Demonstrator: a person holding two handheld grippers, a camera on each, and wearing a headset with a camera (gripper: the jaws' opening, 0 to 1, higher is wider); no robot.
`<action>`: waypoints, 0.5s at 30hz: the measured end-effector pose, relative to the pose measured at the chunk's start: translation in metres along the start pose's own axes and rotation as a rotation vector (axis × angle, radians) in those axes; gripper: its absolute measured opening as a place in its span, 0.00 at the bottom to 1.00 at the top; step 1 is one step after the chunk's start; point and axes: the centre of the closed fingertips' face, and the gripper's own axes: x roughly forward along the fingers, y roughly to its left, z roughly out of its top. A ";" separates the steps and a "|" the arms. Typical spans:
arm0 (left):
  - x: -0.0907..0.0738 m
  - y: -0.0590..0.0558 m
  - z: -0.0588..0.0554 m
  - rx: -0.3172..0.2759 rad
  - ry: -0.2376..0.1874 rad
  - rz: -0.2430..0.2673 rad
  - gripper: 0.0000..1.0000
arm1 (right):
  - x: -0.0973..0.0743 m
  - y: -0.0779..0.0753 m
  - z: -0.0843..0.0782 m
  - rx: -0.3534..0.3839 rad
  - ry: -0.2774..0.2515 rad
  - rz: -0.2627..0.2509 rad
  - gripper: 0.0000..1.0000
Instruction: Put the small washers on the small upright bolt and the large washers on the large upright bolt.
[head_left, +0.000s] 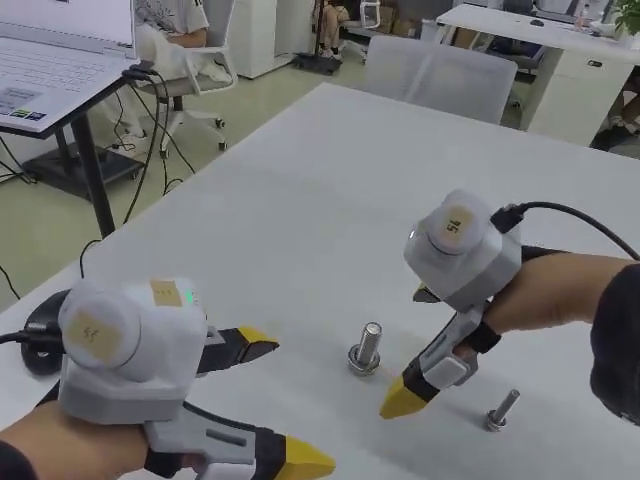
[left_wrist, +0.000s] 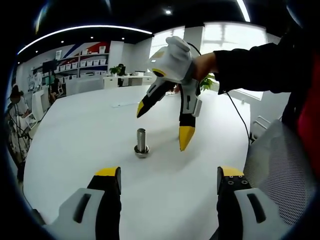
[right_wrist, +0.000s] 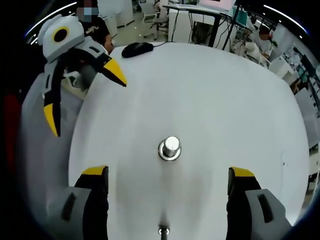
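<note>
Head view: on the pale grey table (head_left: 300, 200) the large upright steel bolt (head_left: 368, 348) stands with what look like washers ringing its base, and the small steel bolt (head_left: 500, 410) is near it. The right tool (head_left: 413, 348), jaws apart and empty, hangs just beside the large bolt; the left tool (head_left: 280, 400) is likewise apart and empty. Neither bolt looks fixed down, so a stray yellow tip could topple one. Left gripper view: the table is smooth, and an office with shelves lies behind. Right gripper view: a black computer mouse (right_wrist: 137, 48) lies near the far edge, with desks and seated people beyond
</note>
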 end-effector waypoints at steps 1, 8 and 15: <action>0.000 0.000 0.000 0.001 0.001 -0.002 0.78 | -0.001 0.000 -0.001 0.004 -0.004 -0.002 1.00; 0.001 -0.001 0.001 0.005 0.007 -0.010 0.78 | -0.016 -0.002 -0.003 0.034 -0.058 -0.037 1.00; -0.002 0.001 0.001 0.005 0.012 -0.017 0.78 | -0.039 -0.006 -0.004 0.084 -0.130 -0.096 1.00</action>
